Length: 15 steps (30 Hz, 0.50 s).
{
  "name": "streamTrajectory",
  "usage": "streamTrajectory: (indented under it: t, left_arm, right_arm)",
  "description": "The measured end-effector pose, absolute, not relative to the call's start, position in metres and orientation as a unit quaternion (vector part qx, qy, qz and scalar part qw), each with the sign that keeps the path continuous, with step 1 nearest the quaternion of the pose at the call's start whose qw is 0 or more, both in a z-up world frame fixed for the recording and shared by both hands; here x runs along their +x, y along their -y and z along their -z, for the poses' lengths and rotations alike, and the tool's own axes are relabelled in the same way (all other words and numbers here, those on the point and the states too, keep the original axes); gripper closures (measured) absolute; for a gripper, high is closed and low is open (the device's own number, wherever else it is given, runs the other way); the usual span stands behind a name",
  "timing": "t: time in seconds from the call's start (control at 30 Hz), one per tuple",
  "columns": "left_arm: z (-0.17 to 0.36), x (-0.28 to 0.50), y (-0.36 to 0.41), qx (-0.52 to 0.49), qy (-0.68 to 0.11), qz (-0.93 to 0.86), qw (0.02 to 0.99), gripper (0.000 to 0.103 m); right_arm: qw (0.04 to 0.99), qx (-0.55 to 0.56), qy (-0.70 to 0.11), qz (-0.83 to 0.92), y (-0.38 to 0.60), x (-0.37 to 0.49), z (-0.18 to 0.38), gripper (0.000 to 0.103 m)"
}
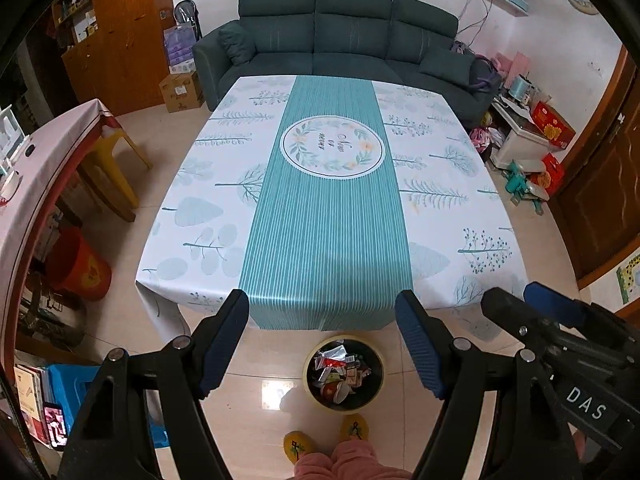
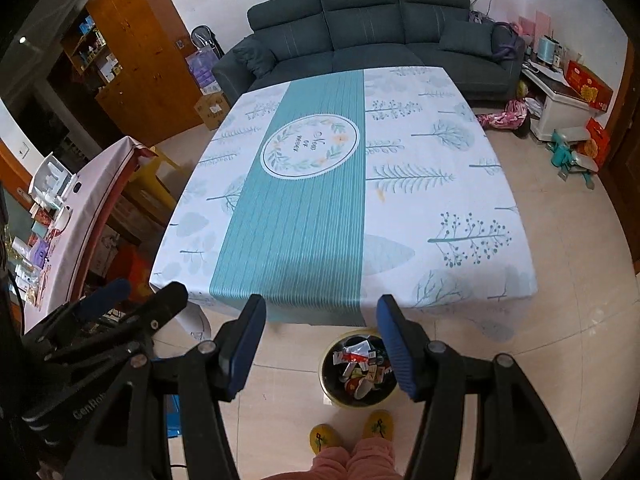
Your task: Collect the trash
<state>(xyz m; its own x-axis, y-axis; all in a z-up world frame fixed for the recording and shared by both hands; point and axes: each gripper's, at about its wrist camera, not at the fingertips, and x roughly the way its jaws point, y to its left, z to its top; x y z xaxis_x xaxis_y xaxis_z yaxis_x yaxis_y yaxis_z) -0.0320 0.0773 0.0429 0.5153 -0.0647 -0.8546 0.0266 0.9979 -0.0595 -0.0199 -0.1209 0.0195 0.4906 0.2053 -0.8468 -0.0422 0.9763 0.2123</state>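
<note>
At the far left stood a side table (image 1: 48,160) under a pink cloth, with a yellow chair (image 1: 120,160) tucked beside it and a red bucket (image 1: 78,264) on the floor nearer the camera. The left gripper (image 1: 322,344) hung released above the floor, its blue pads (image 1: 224,344) spread wide with nothing between them. Beyond it lay the big table (image 1: 440,200), covered by a white cloth with a teal stripe and a round wreath print. Behind the table sat a dark sofa (image 1: 344,32). Down on the tiled floor, just in front of the table's near edge, stood the bin (image 1: 344,372), a round yellow-rimmed one with a dark liner, holding the trash (image 1: 340,368): wrappers and small packets heaped inside. Two yellow slippers (image 1: 296,446) and pink trouser legs (image 1: 352,460) showed just below it. The right gripper (image 2: 320,348) also hung empty, jaws apart, partly over the bin. Boxes (image 2: 588,84) cluttered the far right
</note>
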Motion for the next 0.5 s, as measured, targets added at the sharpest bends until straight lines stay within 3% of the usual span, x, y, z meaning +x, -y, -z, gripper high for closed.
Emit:
streamTrajectory:
  t: [0.5]
  left_arm:
    - [-0.0438, -0.0324, -0.0749, -0.014, -0.491, 0.016, 0.871, 0.029]
  right_arm:
    - [0.86, 0.082, -0.498, -0.074, 0.1208, -0.0172, -0.0201, 0.045]
